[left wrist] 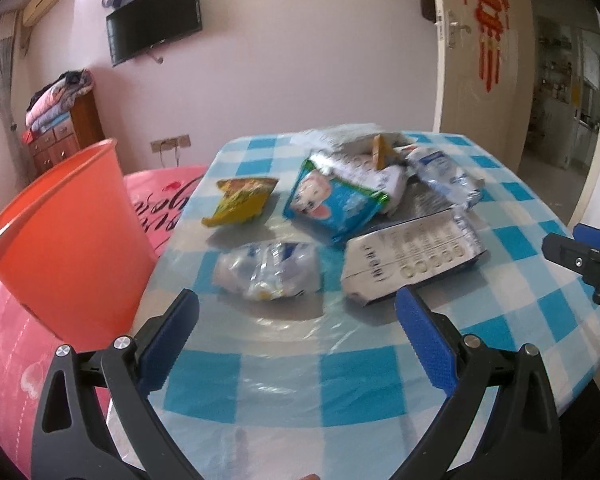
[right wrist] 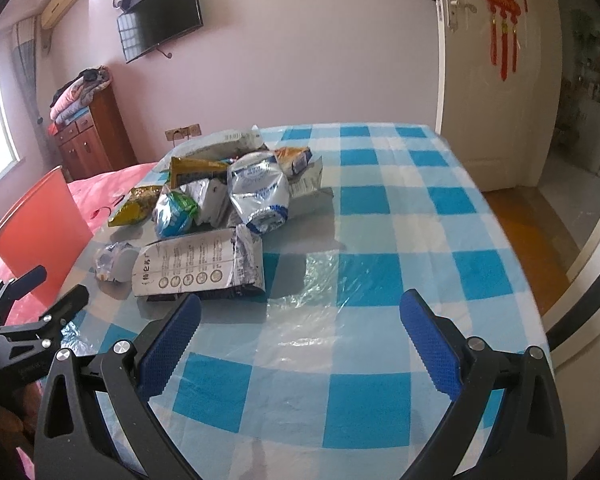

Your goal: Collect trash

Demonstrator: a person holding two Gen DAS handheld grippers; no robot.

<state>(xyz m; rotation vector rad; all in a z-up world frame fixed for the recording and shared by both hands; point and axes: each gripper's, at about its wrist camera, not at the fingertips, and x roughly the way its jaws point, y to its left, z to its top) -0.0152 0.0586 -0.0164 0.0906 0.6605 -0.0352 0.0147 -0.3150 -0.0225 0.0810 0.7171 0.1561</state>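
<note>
Both grippers, left (left wrist: 297, 334) and right (right wrist: 300, 338), gape empty; slippery clear wrapper (left wrist: 269, 270) beside bucket (left wrist: 60, 236) may squirt free.

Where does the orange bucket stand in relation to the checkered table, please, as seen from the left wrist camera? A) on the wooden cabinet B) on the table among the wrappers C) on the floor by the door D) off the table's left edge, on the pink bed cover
D: the orange bucket stands beyond the left edge of the checkered table, on the pink bed cover, apart from the wrappers.
</note>
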